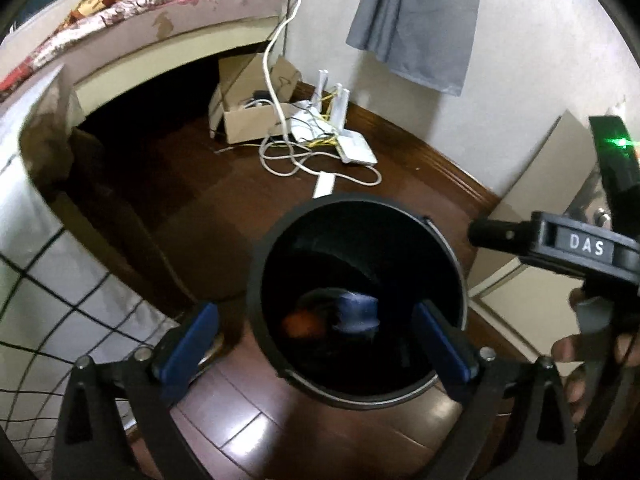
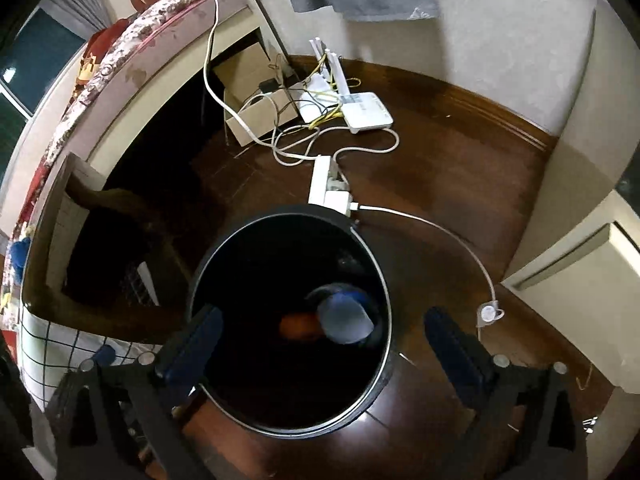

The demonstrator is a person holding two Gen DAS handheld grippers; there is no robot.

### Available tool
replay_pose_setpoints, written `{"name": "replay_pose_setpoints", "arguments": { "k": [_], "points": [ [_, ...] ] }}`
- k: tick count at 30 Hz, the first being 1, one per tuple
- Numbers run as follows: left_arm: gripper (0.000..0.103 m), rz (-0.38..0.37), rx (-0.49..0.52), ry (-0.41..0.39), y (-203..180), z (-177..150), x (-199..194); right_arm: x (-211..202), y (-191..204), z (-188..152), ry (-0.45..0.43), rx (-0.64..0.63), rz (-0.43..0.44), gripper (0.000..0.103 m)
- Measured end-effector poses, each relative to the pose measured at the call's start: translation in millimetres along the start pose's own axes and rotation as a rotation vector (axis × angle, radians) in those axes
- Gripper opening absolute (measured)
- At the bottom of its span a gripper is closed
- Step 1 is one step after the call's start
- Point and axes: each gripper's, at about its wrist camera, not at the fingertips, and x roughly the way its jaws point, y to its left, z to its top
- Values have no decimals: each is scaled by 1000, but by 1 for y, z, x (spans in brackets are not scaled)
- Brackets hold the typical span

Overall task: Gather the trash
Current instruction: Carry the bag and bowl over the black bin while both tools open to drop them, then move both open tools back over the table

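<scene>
A black round trash bin (image 1: 256, 280) stands on the dark wood floor, seen from above in both views (image 2: 384, 280). Inside it lie a blue-and-white cup-like piece (image 1: 356, 312) (image 2: 346, 318) and an orange item (image 1: 300, 322) (image 2: 298, 326). My left gripper (image 1: 316, 340) hangs open and empty over the bin's mouth. My right gripper (image 2: 322, 344) is open and empty above the bin's right side. The right gripper's body (image 1: 580, 244) shows at the right of the left wrist view.
A bed (image 1: 168, 12) with a dark gap beneath is at the left. A cardboard box (image 1: 248, 116), routers (image 2: 366, 114), a power strip (image 2: 326, 184) and loose cables (image 2: 460, 240) lie on the floor behind the bin. A checked cloth (image 1: 60, 280) is at the left. A cream cabinet (image 2: 580, 260) is at the right.
</scene>
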Motion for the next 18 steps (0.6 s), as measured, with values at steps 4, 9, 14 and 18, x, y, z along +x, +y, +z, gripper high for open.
{"name": "replay_pose_setpoints", "arguments": {
  "k": [4, 9, 14, 18],
  "points": [
    [99, 25, -2, -31, 5, 2, -13, -13, 12, -6, -25, -51, -38, 102],
    [99, 63, -7, -67, 15, 5, -28, -31, 29, -17, -53, -109, -66, 102],
    [99, 89, -22, -96, 27, 2, -50, -49, 54, -33, -82, -186, -79, 102],
    [99, 114, -34, -115, 38, -5, -68, -65, 76, -44, -112, -248, -82, 102]
  ]
}}
